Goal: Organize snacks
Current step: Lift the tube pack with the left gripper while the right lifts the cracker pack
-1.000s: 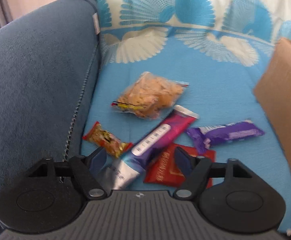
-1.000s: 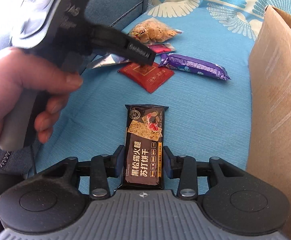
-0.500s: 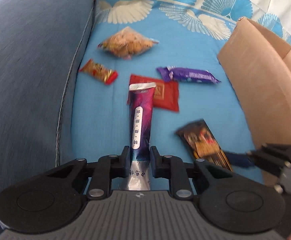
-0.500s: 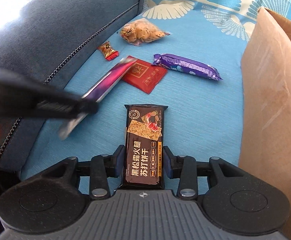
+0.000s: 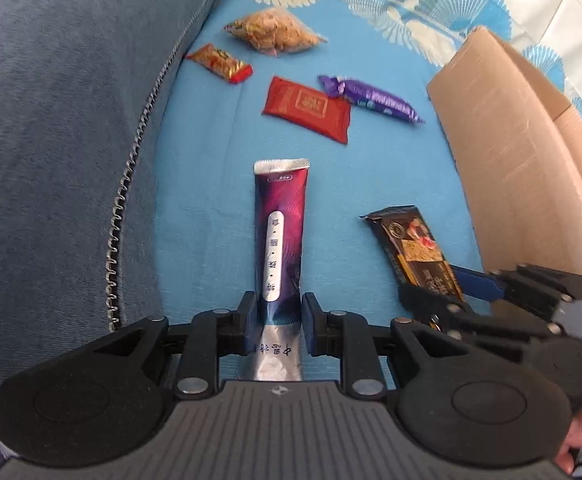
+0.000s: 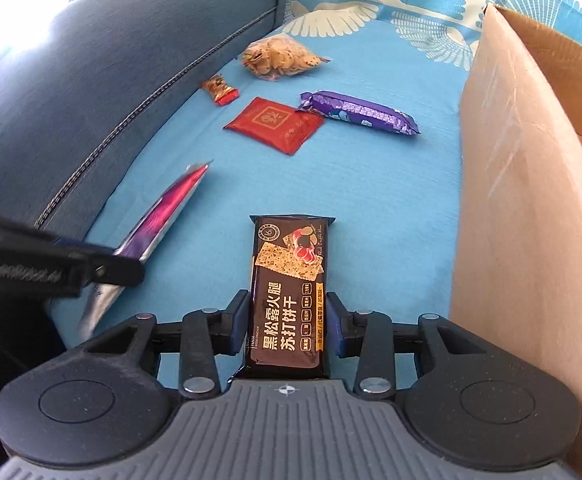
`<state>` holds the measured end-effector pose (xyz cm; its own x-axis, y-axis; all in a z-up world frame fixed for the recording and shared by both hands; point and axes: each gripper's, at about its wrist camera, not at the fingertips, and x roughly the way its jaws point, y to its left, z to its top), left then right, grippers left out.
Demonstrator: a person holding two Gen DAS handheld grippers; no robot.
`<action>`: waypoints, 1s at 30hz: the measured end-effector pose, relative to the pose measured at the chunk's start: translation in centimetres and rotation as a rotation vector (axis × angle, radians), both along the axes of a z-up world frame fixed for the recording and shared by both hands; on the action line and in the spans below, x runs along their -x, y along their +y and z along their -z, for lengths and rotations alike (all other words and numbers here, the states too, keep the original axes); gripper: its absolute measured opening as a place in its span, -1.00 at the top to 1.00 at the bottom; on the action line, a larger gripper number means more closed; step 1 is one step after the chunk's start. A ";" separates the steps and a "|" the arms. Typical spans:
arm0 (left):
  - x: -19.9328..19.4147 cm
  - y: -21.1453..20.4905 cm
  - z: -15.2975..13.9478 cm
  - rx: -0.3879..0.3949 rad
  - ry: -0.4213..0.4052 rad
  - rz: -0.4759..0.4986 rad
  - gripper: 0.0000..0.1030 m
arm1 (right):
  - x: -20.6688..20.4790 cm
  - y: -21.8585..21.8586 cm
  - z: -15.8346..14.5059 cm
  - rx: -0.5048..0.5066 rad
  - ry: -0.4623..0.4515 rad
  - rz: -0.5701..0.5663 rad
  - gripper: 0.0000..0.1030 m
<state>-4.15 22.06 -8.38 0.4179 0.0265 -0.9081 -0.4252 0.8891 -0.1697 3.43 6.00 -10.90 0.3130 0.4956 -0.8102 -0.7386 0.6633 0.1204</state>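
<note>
My left gripper (image 5: 278,320) is shut on a long purple and silver snack tube (image 5: 279,232), held above the blue sofa cover; the tube also shows in the right wrist view (image 6: 159,216). My right gripper (image 6: 287,320) is shut on a black cracker pack (image 6: 289,280), which also shows in the left wrist view (image 5: 415,248). On the cover lie a red packet (image 5: 307,106), a purple bar (image 5: 371,98), a small orange candy (image 5: 219,62) and a clear bag of snacks (image 5: 275,34).
An open cardboard box (image 5: 523,168) stands on the right, close beside my right gripper; it also shows in the right wrist view (image 6: 531,200). The blue sofa back (image 5: 59,120) rises on the left. The blue patterned cover (image 6: 371,184) lies between them.
My left gripper closed on the purple tube and lifted it back away from the pile. The right gripper kept holding the cracker pack and rose slightly.
</note>
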 end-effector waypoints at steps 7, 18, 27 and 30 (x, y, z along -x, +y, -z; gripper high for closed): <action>-1.0 -0.4 0.5 -0.019 0.007 0.024 0.38 | 1.3 -0.5 0.3 0.023 -0.035 -0.039 0.20; -1.4 -0.9 0.6 -0.060 -0.009 0.035 0.43 | 1.4 -0.2 0.6 0.021 -0.074 -0.030 0.20; -0.7 -0.3 0.2 -0.020 -0.057 0.004 0.62 | 1.8 -0.6 -0.5 0.002 -0.108 -0.029 0.20; -0.9 -0.2 0.5 -0.007 -0.034 0.006 0.61 | 1.7 -0.6 0.0 0.025 -0.093 -0.037 0.20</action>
